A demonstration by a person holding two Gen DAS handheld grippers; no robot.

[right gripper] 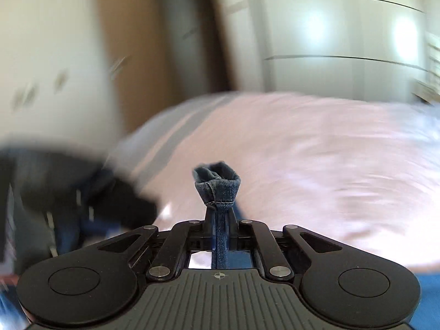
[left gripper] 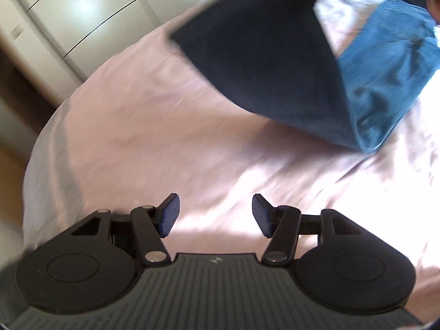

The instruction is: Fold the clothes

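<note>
Left gripper (left gripper: 216, 214): fingers spread wide, blue pads (left gripper: 171, 214) apart, nothing between them, hovering over bare pink bedsheet (left gripper: 137, 137). Farther ahead and to the right, well apart from the tips, blue denim garment (left gripper: 385, 68), hanging in a taut fold, shaded side almost black, sunlit side bright blue, lowest corner down near the sheet; touching it or just above, cannot tell. Beyond the bed's far edge, white wardrobe doors (left gripper: 90, 13) with dark seam lines.

Right gripper (right gripper: 219, 211): fingers pressed together on a stitched hem of the same denim garment (right gripper: 217, 181), a small bunched tuft poking out past the tips, a thin strip of cloth running back between the fingers toward the camera. To the left, low and blurred, a dark shape, not identifiable. Ahead, pink sheet spread wide under sunlight. Farthest off, white cabinet fronts (right gripper: 330, 41) and a dark doorway (right gripper: 211, 41), all smeared by blur.
</note>
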